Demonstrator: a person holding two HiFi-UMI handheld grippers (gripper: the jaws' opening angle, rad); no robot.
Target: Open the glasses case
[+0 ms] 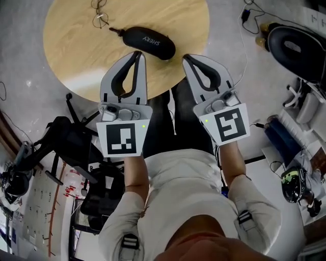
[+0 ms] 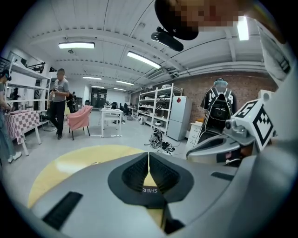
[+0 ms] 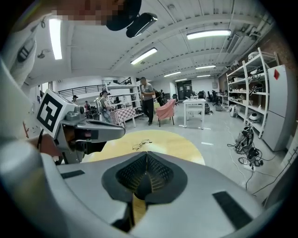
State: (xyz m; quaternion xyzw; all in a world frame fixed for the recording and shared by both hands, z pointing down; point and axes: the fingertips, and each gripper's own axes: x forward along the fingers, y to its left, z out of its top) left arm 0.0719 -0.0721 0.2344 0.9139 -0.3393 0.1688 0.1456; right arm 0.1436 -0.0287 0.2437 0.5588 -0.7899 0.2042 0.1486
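Head view, round wood table w/ glasses case, specs, grey floor, left gripper, right gripper, jaws pressed together

The black glasses case lies closed on the round wooden table.

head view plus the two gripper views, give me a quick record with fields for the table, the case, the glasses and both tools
table: round, wooden top
glasses case: black, closed, lying flat on the table
glasses: wire-rimmed, on the table beyond the case, apart from it
left tool: jaws together, nothing held, tip close to the case; contact cannot be told
right tool: jaws together, nothing held, just right of the case
task state: case not yet opened
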